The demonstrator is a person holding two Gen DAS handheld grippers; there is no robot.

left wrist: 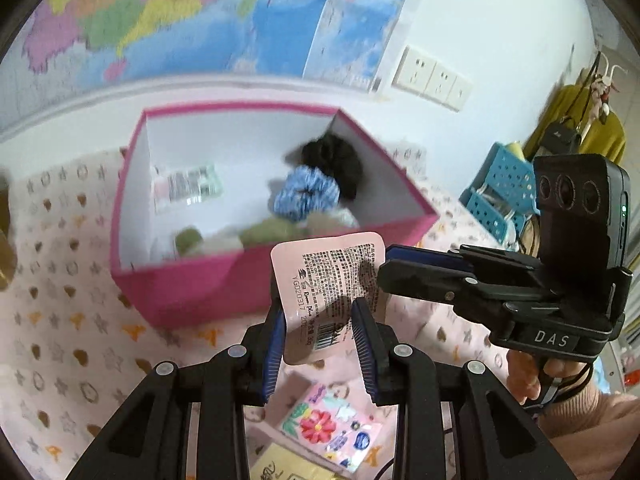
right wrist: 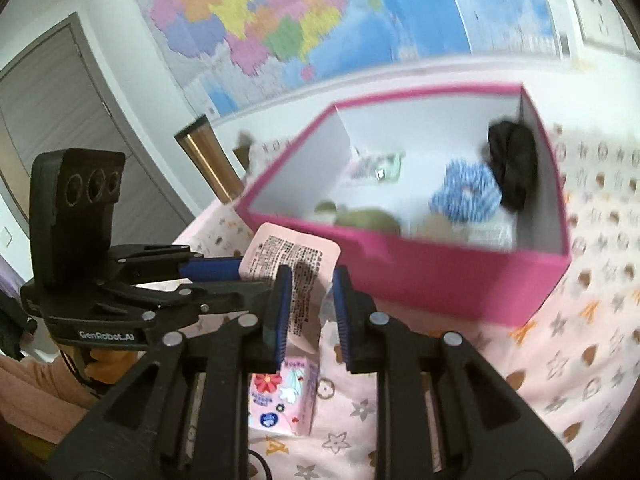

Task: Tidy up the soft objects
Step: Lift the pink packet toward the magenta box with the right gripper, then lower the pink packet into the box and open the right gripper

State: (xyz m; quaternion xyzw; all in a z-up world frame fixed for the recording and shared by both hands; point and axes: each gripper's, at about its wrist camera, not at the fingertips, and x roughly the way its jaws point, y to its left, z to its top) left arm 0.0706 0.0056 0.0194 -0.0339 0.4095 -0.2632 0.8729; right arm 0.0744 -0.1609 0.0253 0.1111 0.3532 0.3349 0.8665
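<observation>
- left claw (left wrist: 320, 336): narrow gap, pink sachet (left wrist: 328, 280) sits upright between its fingers, both side edges at the pads. Cannot tell whether it is actually clamped.
- right claw (left wrist: 382, 270): comes in from the right and its tips meet the sachet's right edge. Its own view shows a narrow gap with the sachet (right wrist: 298, 280) between the fingers; real grip or not, cannot tell.
- Sachet is off the desk (left wrist: 60, 320), printed side toward the left camera, just in front of the pink box (left wrist: 192, 296) near wall.
- Box is open-topped and sits toward the desk's rear edge, by the wall.
- In the box, right end: blue scrunchie (left wrist: 308, 194) touching a black scrunchie (left wrist: 336, 160), which lies in the rear right corner.
- Along the box's near wall: green soft pieces (left wrist: 272, 230), blurred.
- Left rear of the box: 1 clear packet (left wrist: 188, 186).
- Floral packet (left wrist: 332, 428) lies flat on the desk under the left claw, toward the near edge.
- Blue basket (left wrist: 500, 192) at the right edge of the desk.
- Metal tumbler (right wrist: 208, 160) stands beyond the box's left end, near the wall map (right wrist: 280, 12).
</observation>
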